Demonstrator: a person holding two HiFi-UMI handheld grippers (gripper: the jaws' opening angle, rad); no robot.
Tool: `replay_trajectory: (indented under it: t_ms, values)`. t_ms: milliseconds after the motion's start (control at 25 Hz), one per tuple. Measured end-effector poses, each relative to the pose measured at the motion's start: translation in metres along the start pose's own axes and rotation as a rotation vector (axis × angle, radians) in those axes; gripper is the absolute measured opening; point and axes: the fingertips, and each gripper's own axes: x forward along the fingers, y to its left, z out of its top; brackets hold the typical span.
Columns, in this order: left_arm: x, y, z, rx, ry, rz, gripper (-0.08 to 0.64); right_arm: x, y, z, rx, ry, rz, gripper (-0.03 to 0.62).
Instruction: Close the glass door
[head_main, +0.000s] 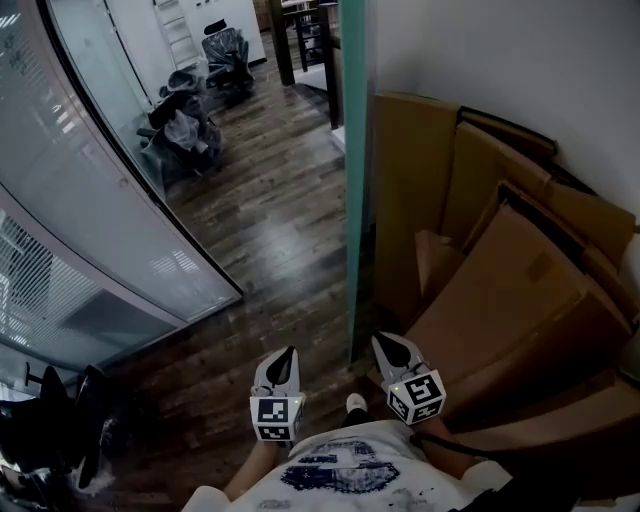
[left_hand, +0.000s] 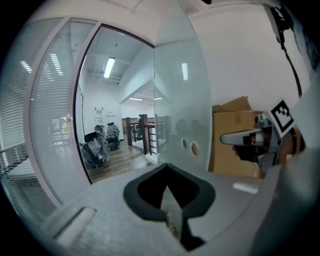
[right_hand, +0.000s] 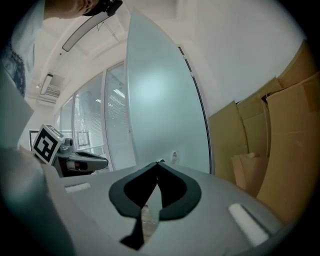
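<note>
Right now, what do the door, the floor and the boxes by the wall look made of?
Door: frosted glass, matte and translucent, with a greenish edge. Floor: dark wood-look planks, glossy with light reflections; whether solid wood or laminate, I can't tell. Boxes: plain brown cardboard, matte and creased.

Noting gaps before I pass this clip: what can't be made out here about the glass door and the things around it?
Glass door: edge-on in the head view, top cut off by the frame; no handle shows in any view, only two round holes.
Cardboard boxes: lower right lost in shadow, head view.
Wrapped chairs: too small, covered by wrap.
</note>
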Motion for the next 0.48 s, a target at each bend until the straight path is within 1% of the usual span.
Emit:
replay_trajectory:
  t_ms: [120, 280, 360, 480]
  values:
    - [0.009, -0.003, 0.009, -0.003, -0.006, 0.017, 0.003, 0.006, -0.010, 0.003, 0.001, 0.000, 0.027, 0.008]
    - [0.015, -0.002, 0.005, 0.002, -0.021, 0.049, 0.003, 0.016, -0.017, 0.004, -0.005, 0.005, 0.064, 0.008]
    - [0.017, -0.007, 0.009, -0.007, -0.023, 0.043, 0.003, 0.022, -0.018, 0.006, -0.007, 0.002, 0.074, 0.008]
    - [0.020, -0.008, 0.010, 0.012, -0.027, 0.036, 0.003, 0.030, -0.017, 0.008, -0.015, 0.001, 0.098, 0.008]
